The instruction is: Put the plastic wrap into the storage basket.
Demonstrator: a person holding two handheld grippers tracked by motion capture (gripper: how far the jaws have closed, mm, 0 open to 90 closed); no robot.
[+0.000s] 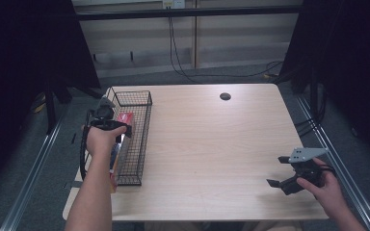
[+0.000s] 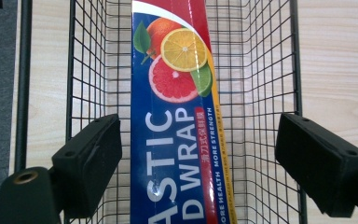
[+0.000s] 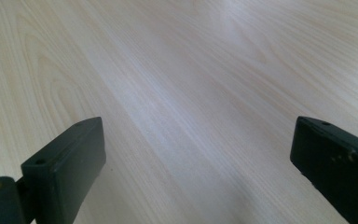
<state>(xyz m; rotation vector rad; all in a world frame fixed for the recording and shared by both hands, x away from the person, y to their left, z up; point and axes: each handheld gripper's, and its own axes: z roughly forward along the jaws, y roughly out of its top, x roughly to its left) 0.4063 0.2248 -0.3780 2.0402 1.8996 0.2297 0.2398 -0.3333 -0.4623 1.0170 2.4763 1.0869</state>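
Note:
A long plastic wrap box (image 2: 179, 116), blue and red with citrus fruit printed on it, lies lengthwise inside a black wire basket (image 1: 143, 126) at the table's left side. Its red end (image 1: 124, 118) shows past the hand in the high view. My left gripper (image 2: 198, 158) hovers over the basket, open, with its jaws standing well apart on either side of the box and not touching it. My right gripper (image 1: 282, 172) is held low over the table's front right corner, open, with bare wood between its jaws (image 3: 196, 158).
The light wooden table (image 1: 212, 144) has a round cable hole (image 1: 225, 96) near its back edge. Cables hang down the wall behind. Dark curtains flank both sides, and grey floor with metal rails runs beside the table.

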